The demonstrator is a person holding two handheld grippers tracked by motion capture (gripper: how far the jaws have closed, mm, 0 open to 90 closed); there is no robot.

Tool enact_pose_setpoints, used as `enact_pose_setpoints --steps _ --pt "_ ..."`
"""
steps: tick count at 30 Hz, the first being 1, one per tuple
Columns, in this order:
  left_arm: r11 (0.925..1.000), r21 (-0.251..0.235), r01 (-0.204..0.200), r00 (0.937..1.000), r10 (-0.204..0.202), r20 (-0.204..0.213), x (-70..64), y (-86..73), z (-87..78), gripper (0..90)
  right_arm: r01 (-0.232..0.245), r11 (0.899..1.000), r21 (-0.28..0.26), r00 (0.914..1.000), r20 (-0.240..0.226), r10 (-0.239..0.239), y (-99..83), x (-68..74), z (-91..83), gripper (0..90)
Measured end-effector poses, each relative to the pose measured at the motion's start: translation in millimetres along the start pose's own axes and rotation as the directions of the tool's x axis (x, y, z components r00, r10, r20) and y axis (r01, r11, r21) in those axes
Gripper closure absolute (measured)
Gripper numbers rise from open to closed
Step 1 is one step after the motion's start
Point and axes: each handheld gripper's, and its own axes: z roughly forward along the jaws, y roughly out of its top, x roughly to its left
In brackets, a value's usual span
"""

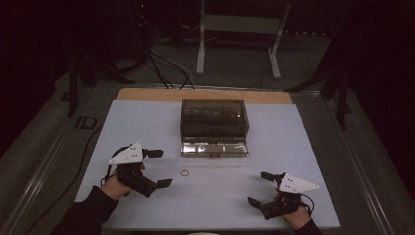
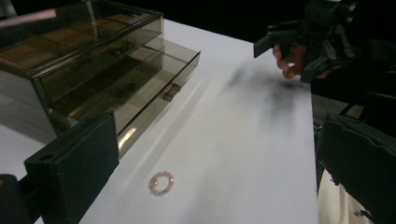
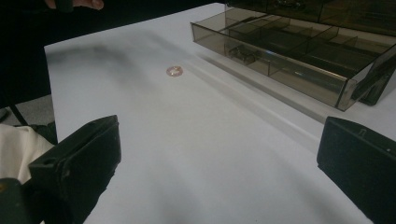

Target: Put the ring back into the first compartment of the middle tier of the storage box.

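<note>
A small pinkish ring lies flat on the white table top, a little in front of a smoky see-through drawer box. The box's bottom drawer is pulled out and shows several compartments. My left gripper is open, just left of the ring, with nothing between its jaws. My right gripper is open near the front right of the table, apart from the ring, and it shows far off in the left gripper view.
A bare wooden strip runs along the table's far edge behind the box. Beyond it a metal stand and cables are on the dark floor. A cable trails off the table's left side.
</note>
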Motion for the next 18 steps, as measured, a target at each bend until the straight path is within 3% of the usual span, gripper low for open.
enact_pose_setpoints --steps 9,14,18 --pt "1.0000 0.006 -0.002 0.9998 0.002 -0.018 2.7 5.6 10.9 0.9 -0.001 1.000 0.000 1.0000 -0.002 0.001 0.0 0.0 0.1 0.0" --pt "1.0000 -0.001 0.007 0.9976 -0.007 -0.069 6.1 5.9 16.3 0.9 -0.001 1.000 0.001 1.0000 -0.003 0.001 -0.1 0.0 0.2 0.0" --pt "0.9998 0.001 0.020 0.9974 -0.020 -0.069 8.4 4.5 21.8 0.9 0.000 1.000 0.000 1.0000 -0.002 0.000 0.0 0.0 0.0 0.0"
